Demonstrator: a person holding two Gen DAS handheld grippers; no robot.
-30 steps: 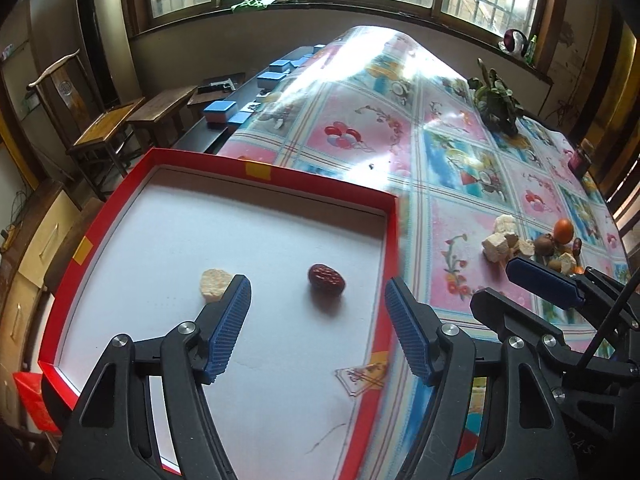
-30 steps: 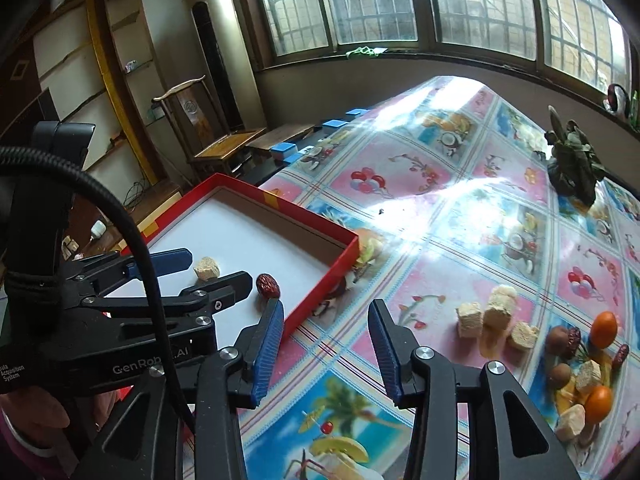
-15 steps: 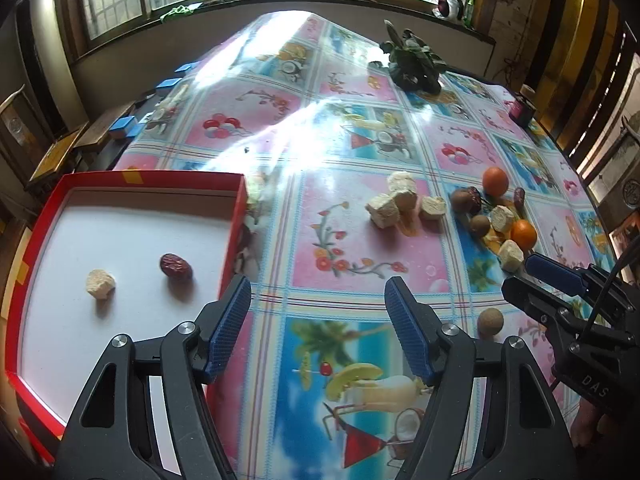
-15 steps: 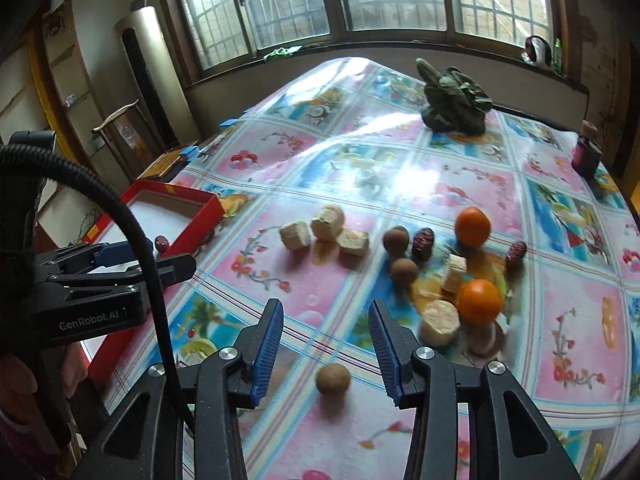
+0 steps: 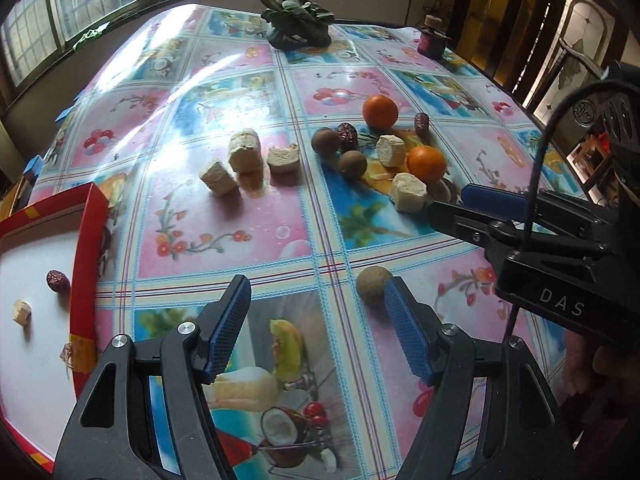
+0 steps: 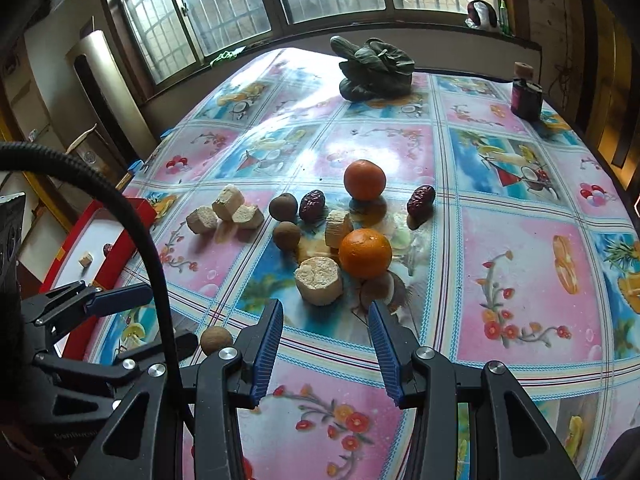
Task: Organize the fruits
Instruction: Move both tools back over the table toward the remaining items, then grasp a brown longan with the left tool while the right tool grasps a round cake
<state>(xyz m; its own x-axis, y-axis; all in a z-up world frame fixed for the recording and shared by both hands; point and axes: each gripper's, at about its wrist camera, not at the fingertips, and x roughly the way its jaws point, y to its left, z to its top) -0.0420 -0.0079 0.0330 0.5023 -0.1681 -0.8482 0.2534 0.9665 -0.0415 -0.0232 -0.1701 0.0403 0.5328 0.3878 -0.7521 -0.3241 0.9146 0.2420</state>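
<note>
Loose fruit lies on the flowered tablecloth: two oranges (image 6: pixel 365 253) (image 6: pixel 365 179), dark red dates (image 6: pixel 312 205), brown round longans (image 6: pixel 286 235) and pale cut chunks (image 6: pixel 319 275). One lone brown longan (image 5: pixel 373 284) sits apart, just beyond my open left gripper (image 5: pixel 318 330) by its right fingertip. The red tray (image 5: pixel 82 248) at the left holds one date (image 5: pixel 57 279) and one pale chunk (image 5: pixel 21 312). My right gripper (image 6: pixel 326 346) is open and empty, just short of the nearest pale chunk and the near orange.
A bunch of dark leafy greens (image 6: pixel 375 67) lies at the table's far end, with a small dark jar (image 6: pixel 526 95) to its right. Windows run along the back wall. The table's right edge borders wooden furniture.
Both grippers have swung right, away from the red tray toward the fruit pile. The left one now faces the lone longan. Both stay open.
</note>
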